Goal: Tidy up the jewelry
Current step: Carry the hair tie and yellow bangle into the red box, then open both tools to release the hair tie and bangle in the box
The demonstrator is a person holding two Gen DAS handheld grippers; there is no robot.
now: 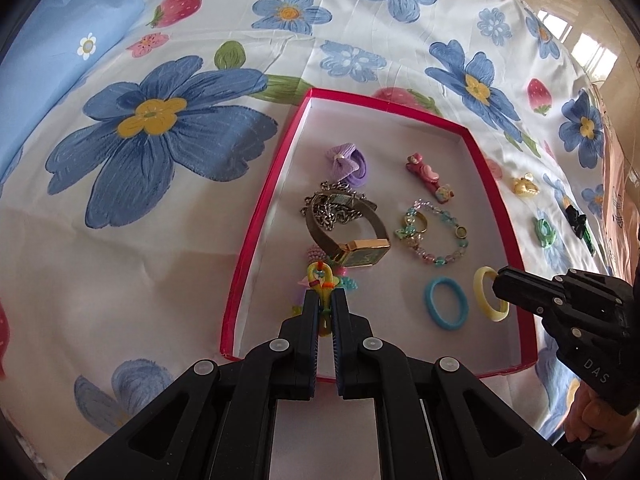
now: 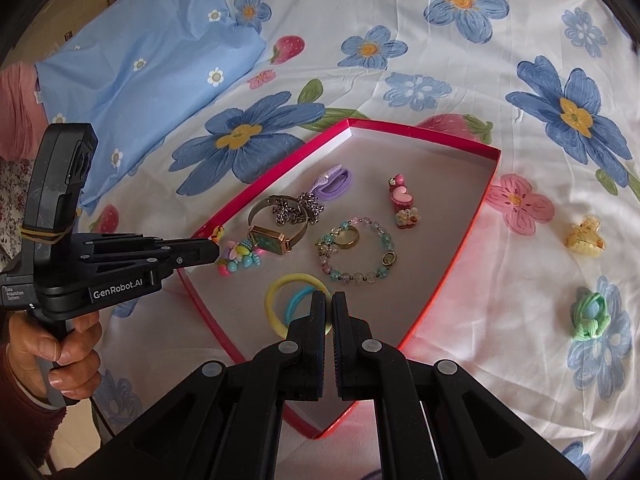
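A red-rimmed shallow box (image 1: 256, 216) (image 2: 460, 248) lies on a flowered bedsheet. In it are a gold watch (image 1: 352, 244) (image 2: 276, 240), a silver chain (image 1: 332, 208), a bead bracelet (image 1: 438, 236) (image 2: 360, 252), a purple bow tie (image 1: 346, 162), a pink clip (image 1: 426, 178) and a blue hair ring (image 1: 446, 302). My left gripper (image 1: 324, 294) (image 2: 216, 246) is shut on a small yellow multicoloured clip (image 1: 322, 278) over the box's near left corner. My right gripper (image 2: 330, 300) (image 1: 498, 284) is shut on a yellow hair ring (image 2: 280, 292) (image 1: 490, 300), held upright over the box's near right part.
Outside the box, to its right on the sheet, lie a yellow claw clip (image 2: 584, 238) (image 1: 524, 186), a green clip (image 2: 590, 316) (image 1: 544, 232) and a dark clip (image 1: 576, 220). A blue pillow (image 2: 140, 72) lies at the far left. A hand (image 2: 68, 348) holds the left gripper's handle.
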